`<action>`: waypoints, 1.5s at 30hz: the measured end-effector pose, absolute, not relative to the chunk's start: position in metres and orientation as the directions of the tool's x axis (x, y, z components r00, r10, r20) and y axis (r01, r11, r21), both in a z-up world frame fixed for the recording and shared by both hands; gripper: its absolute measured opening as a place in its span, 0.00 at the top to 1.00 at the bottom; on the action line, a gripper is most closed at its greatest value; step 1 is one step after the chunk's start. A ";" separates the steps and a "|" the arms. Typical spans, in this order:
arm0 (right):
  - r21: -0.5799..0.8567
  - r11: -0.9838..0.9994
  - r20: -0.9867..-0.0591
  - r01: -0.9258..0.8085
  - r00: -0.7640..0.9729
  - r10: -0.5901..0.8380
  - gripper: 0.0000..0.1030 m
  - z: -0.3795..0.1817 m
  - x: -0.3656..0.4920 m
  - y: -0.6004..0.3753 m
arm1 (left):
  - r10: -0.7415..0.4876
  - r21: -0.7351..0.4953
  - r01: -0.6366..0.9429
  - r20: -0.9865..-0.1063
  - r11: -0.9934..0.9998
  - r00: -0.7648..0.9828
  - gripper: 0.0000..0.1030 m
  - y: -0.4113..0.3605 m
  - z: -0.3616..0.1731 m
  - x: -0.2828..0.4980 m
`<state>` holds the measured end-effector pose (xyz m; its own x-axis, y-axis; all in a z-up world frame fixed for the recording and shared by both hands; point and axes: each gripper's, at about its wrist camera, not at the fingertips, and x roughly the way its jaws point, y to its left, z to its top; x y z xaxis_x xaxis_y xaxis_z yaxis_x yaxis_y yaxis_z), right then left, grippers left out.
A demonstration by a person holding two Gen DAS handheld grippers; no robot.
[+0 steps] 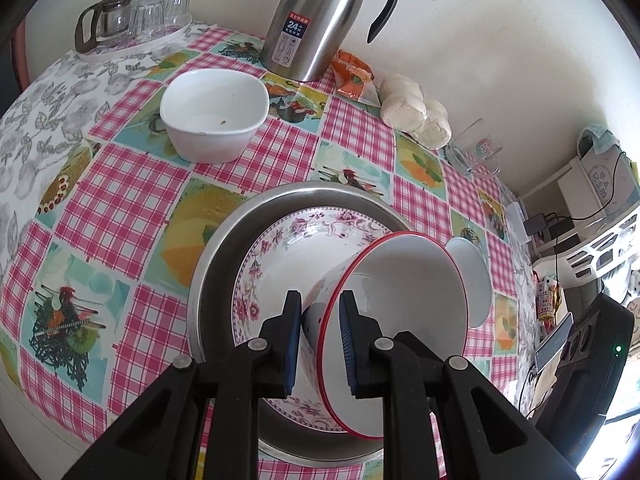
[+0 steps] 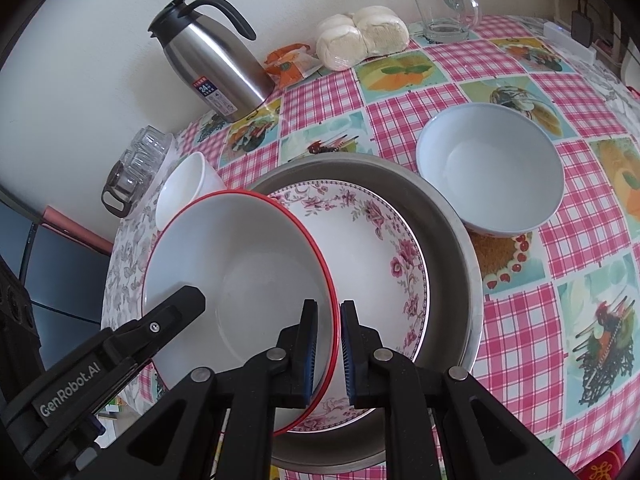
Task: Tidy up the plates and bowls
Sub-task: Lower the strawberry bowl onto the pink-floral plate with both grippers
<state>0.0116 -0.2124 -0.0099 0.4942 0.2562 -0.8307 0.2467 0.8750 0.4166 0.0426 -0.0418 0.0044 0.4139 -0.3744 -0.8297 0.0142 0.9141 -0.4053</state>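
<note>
Both my grippers pinch the white red-rimmed bowl (image 2: pixel 240 276), tilted over the floral plate (image 2: pixel 360 248).
Left gripper (image 1: pixel 320 340) and right gripper (image 2: pixel 329 344) each clamp its rim, nearly closed. Plate sits in the steel basin (image 2: pixel 452 240); pale blue bowl (image 2: pixel 490 168) just beside, on the checked tablecloth (image 2: pixel 520 320).

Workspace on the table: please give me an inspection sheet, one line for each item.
Surface: checked tablecloth.
Job's things: red-rimmed bowl tilted over floral plate in metal basin; square white bowl and pale blue bowl apart.
Clutter: thermos, buns, glass mug, tray of glasses.
Grippers: left gripper and right gripper each clamp the bowl's rim.
Cables: charger leads past the table.
Surroundings: plain wall.
</note>
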 end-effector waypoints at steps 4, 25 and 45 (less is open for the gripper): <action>0.415 0.874 -0.834 0.250 0.487 0.257 0.87 -0.012 0.012 -0.213 | -0.374 -0.405 0.010 -0.834 0.914 0.406 0.83 -0.042 0.003 0.043; 0.424 0.860 -0.847 0.283 0.462 0.265 0.81 -0.024 0.014 -0.219 | -0.394 -0.429 -0.013 -0.841 0.903 0.371 0.81 -0.042 -0.006 0.045; 0.449 0.848 -0.827 0.282 0.491 0.275 0.80 -0.018 0.012 -0.222 | -0.450 -0.506 -0.056 -0.808 0.860 0.380 0.81 -0.031 -0.005 0.046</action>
